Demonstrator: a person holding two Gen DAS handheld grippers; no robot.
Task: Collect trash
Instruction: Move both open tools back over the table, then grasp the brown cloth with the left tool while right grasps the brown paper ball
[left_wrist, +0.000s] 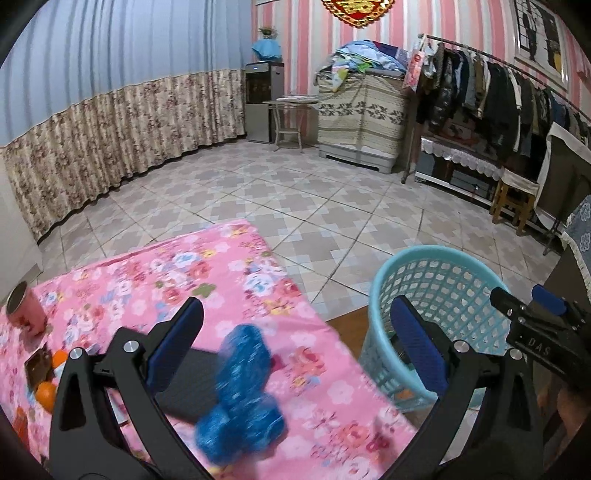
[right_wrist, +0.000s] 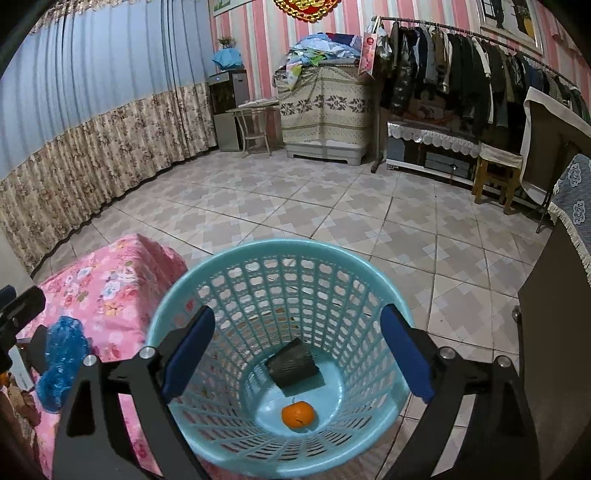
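Note:
A crumpled blue plastic bag (left_wrist: 240, 391) lies on the pink floral table cloth (left_wrist: 207, 273), blurred, just in front of my open left gripper (left_wrist: 295, 347) and between its fingers. The bag also shows in the right wrist view (right_wrist: 61, 365). A light blue mesh basket (right_wrist: 280, 254) stands on the floor to the right of the table, also seen in the left wrist view (left_wrist: 436, 266). My right gripper (right_wrist: 297, 350) is open and empty above the basket's mouth. Inside lie an orange (right_wrist: 298, 414) and a dark crumpled piece (right_wrist: 293, 365).
A black flat object (left_wrist: 192, 384) lies under the bag. A pink metal cup (left_wrist: 26, 310), oranges (left_wrist: 46, 393) and a dark box (left_wrist: 38, 365) sit at the table's left. A clothes rack (left_wrist: 509, 85), a stool (left_wrist: 513, 199) and a dark cabinet (right_wrist: 554, 332) stand at right.

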